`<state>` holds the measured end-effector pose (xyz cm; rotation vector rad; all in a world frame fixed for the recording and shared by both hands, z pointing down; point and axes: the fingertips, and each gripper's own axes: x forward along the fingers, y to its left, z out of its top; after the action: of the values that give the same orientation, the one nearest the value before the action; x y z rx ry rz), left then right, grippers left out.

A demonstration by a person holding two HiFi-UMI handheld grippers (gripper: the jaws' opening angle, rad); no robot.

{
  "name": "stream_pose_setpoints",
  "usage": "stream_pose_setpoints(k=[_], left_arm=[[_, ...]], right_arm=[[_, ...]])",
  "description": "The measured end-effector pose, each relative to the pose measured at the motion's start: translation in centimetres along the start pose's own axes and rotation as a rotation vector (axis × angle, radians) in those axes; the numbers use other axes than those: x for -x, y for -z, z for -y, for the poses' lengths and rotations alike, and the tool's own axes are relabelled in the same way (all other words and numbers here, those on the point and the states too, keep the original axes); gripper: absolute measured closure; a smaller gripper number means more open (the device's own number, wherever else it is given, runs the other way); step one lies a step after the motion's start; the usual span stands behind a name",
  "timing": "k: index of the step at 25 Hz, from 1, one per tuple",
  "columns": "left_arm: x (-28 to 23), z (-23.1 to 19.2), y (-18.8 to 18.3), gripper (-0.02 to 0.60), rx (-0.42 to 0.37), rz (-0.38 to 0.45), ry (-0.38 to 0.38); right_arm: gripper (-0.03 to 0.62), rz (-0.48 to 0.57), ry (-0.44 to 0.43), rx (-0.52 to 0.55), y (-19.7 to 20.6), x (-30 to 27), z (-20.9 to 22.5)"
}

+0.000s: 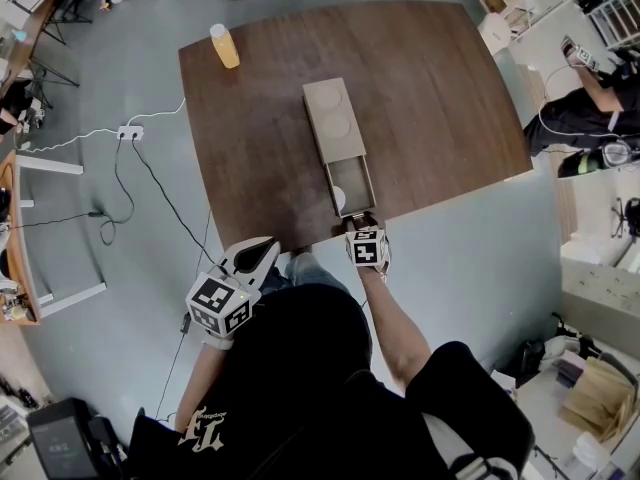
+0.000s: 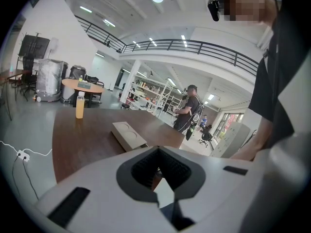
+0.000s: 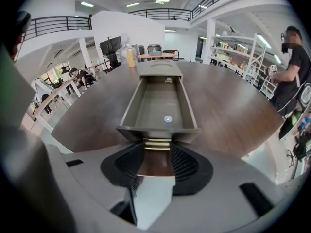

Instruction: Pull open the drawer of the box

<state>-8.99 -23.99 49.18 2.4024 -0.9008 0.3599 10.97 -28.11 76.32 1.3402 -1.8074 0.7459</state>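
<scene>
Pinching the brass handle [image 3: 157, 143] on the drawer [image 1: 350, 186] front with the right gripper [image 3: 157, 152], pads pressed against both its ends, just in front of the box [image 1: 333, 118]. Drawn well out of the box on its near side, open-topped. Holding the left gripper [image 2: 158, 173] off to the box's near left, past the table [image 1: 450, 98] edge, claw pressed together on nothing. Well behind the box, to its left, an orange bottle [image 1: 224, 46]

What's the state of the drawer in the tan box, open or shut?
Open. The tan drawer stands slid out of the flat tan box toward the person, its inside exposed.
</scene>
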Motion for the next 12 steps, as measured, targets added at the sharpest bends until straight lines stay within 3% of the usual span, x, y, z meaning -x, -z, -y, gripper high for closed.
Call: stream_pose_setpoints(k=[12], left_arm=[[0.49, 0.05, 0.27, 0.577, 0.0, 0.015, -0.003]], right_arm=[[0.437, -0.008, 0.005, -0.01, 0.67, -0.04, 0.01]])
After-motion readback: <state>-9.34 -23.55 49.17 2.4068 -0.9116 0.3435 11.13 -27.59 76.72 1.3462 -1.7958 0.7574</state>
